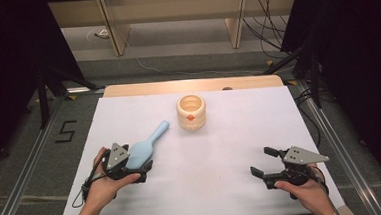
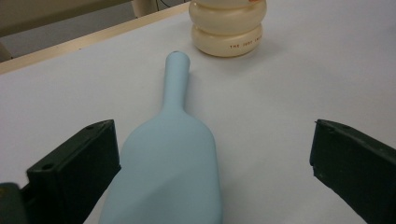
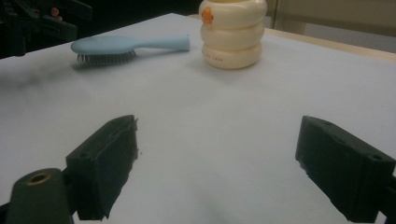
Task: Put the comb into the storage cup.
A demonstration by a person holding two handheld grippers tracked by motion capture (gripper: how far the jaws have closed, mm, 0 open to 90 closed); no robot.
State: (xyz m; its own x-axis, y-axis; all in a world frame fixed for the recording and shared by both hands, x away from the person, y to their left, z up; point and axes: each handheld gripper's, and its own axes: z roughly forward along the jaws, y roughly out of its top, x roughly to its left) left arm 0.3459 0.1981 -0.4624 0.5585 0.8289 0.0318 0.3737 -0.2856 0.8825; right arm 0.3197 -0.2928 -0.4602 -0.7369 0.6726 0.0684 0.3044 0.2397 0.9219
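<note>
Even overhead light falls on the white table (image 1: 241,149), which looks bright in the high view while the surroundings at both sides sink into near black. Shadows are soft and short: a faint one lies under the blue hairbrush (image 3: 126,46) and beside the cream container (image 2: 229,32). Both gripper views are slightly grainy, and the near black jaws are soft-edged.

Bystanders on and around the table

A cream ribbed container (image 1: 191,112) with an orange mark stands far-centre on the white table (image 1: 231,150). A black "5" (image 1: 66,131) marks the grey floor (image 1: 41,161) at left; cables (image 1: 269,32) trail far right.
</note>
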